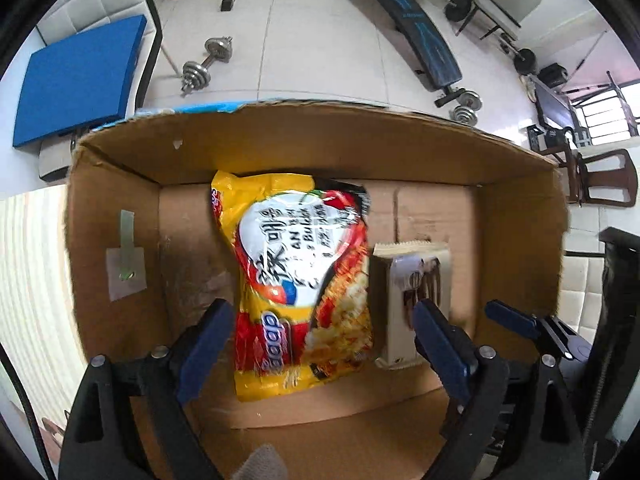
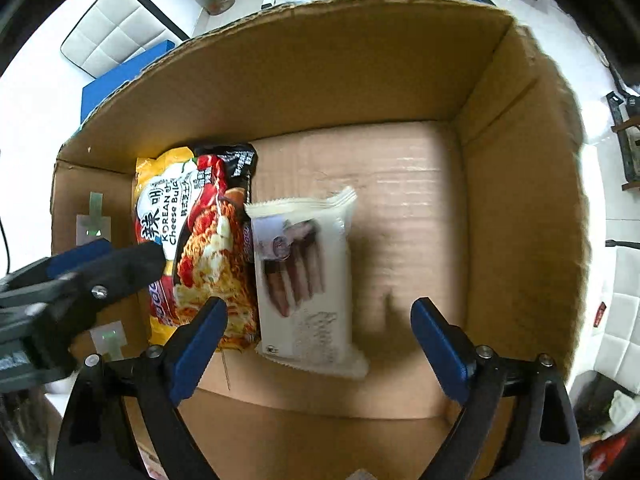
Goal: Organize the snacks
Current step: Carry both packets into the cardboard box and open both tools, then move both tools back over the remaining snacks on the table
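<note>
A yellow and red noodle packet (image 1: 296, 264) lies flat on the floor of a brown cardboard box (image 1: 320, 140). My left gripper (image 1: 324, 344) hangs over its near end, open, with the pads off the wrapper. Right of it is a white biscuit packet (image 1: 404, 280), blurred. In the right wrist view the white packet (image 2: 308, 280) lies beside the noodle packet (image 2: 200, 240), partly over its edge. My right gripper (image 2: 320, 344) stands open above it, with both fingers wide of it. The left gripper (image 2: 120, 256) shows at the left edge, inside the box (image 2: 360, 72).
The right half of the box floor (image 2: 408, 208) is bare cardboard. The box walls stand high on all sides. Beyond the box, dumbbells (image 1: 206, 64) and a weight bench (image 1: 416, 28) are on the tiled floor. A blue pad (image 1: 80, 80) lies at the left.
</note>
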